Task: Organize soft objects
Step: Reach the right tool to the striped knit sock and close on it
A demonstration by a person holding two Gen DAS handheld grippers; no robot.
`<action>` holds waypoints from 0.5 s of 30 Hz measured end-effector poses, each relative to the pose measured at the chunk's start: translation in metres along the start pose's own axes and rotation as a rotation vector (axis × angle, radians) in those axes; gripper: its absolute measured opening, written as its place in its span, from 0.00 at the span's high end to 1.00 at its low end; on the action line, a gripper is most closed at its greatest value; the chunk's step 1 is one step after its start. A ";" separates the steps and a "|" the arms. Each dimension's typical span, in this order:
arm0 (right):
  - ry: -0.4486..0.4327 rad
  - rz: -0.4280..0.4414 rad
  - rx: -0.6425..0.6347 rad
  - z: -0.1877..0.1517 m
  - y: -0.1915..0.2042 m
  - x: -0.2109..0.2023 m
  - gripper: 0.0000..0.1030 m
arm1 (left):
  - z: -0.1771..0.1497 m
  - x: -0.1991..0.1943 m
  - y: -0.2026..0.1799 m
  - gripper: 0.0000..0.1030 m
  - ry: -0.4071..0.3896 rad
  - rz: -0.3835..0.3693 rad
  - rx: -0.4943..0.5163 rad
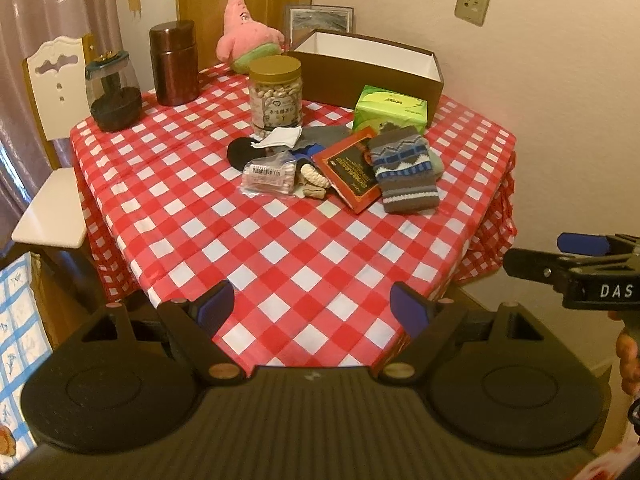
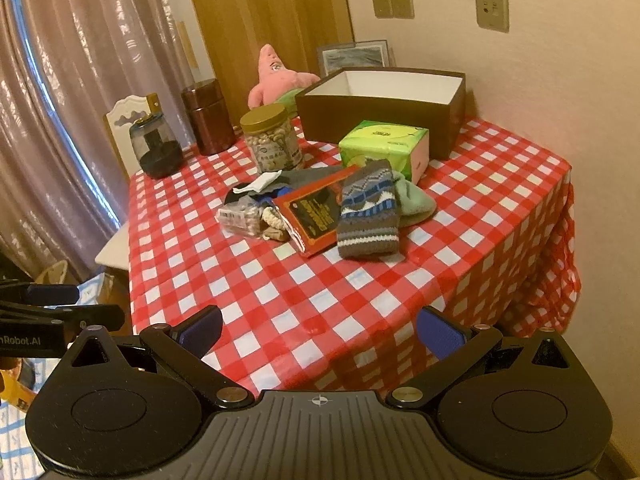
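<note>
A grey and blue patterned knit sock (image 1: pixel 404 168) (image 2: pixel 368 212) lies in a pile at the table's middle, over a pale green sock (image 2: pixel 416 202). A pink starfish plush (image 1: pixel 244 34) (image 2: pixel 276 78) sits at the far edge. An open brown box (image 1: pixel 372 66) (image 2: pixel 384 100) stands at the back right. My left gripper (image 1: pixel 312 310) is open and empty over the near table edge. My right gripper (image 2: pixel 320 336) is open and empty, also at the near edge; it shows in the left wrist view (image 1: pixel 560 256).
The pile also holds a red packet (image 1: pixel 352 168), a cotton swab bag (image 1: pixel 268 174) and a grey cloth (image 1: pixel 324 134). A green tissue box (image 1: pixel 390 110), a nut jar (image 1: pixel 275 96), a brown canister (image 1: pixel 174 62) and a dark jar (image 1: pixel 114 96) stand behind. A white chair (image 1: pixel 52 184) is left.
</note>
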State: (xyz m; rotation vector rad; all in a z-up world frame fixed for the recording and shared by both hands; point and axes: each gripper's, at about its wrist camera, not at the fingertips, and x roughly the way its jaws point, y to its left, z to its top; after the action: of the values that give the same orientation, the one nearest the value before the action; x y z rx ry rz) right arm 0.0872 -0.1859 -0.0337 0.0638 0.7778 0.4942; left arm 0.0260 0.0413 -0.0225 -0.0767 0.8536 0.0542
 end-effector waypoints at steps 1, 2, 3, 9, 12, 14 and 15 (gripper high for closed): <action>-0.004 0.001 -0.005 0.000 -0.001 0.001 0.01 | 0.000 0.001 0.001 0.18 0.003 -0.001 -0.006; -0.006 0.000 -0.011 0.001 -0.001 0.003 0.03 | 0.000 0.002 0.000 0.18 0.004 -0.004 -0.009; -0.005 0.000 -0.016 0.002 0.002 0.007 0.05 | 0.002 0.004 0.000 0.18 0.006 -0.005 -0.011; 0.000 -0.001 -0.001 0.012 -0.013 0.026 0.11 | 0.014 0.021 0.001 0.18 0.011 -0.002 -0.037; -0.003 0.006 -0.018 0.023 -0.023 0.040 0.15 | 0.021 0.029 0.000 0.18 0.010 0.002 -0.049; -0.001 0.020 -0.046 0.031 -0.029 0.052 0.17 | 0.029 0.038 -0.002 0.18 0.005 0.009 -0.063; 0.003 0.030 -0.056 0.037 -0.033 0.059 0.20 | 0.033 0.042 -0.002 0.18 0.004 0.013 -0.069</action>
State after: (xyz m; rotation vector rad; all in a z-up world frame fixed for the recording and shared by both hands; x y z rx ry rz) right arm 0.1612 -0.1842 -0.0540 0.0224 0.7663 0.5443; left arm 0.0787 0.0429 -0.0330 -0.1360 0.8567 0.0954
